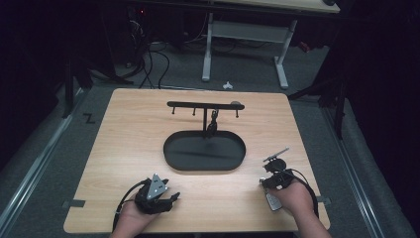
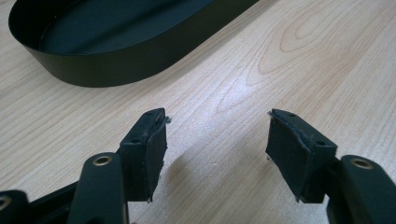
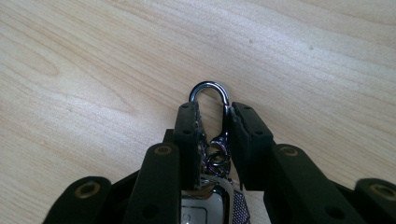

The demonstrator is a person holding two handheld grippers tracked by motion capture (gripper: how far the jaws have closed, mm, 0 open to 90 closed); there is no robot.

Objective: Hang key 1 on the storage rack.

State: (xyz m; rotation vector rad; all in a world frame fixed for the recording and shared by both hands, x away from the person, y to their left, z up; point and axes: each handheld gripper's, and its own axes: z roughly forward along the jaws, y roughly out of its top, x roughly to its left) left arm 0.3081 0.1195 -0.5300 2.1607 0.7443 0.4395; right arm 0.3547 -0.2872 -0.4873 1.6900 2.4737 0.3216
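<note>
A black oval tray [image 1: 171, 151] sits mid-table, and a black T-shaped rack [image 1: 204, 105] with small hooks rises from its far side. A dark item [image 1: 213, 125] hangs by the rack's post. My right gripper [image 1: 267, 181] is at the near right, shut on the silver clasp [image 3: 210, 93] of a keychain [image 1: 273, 201]. The keychain's fob [image 3: 205, 205] lies back between the jaws. My left gripper [image 1: 166, 194] rests at the near left, and its jaws [image 2: 217, 121] stand open over bare wood with nothing between them. The tray wall [image 2: 116, 65] is just ahead of them.
The wooden table [image 1: 124, 148] has bare wood on both sides of the tray and along its near edge. Beyond the far edge are a white desk frame [image 1: 242, 34], cables on the floor [image 1: 148, 59] and dark stands.
</note>
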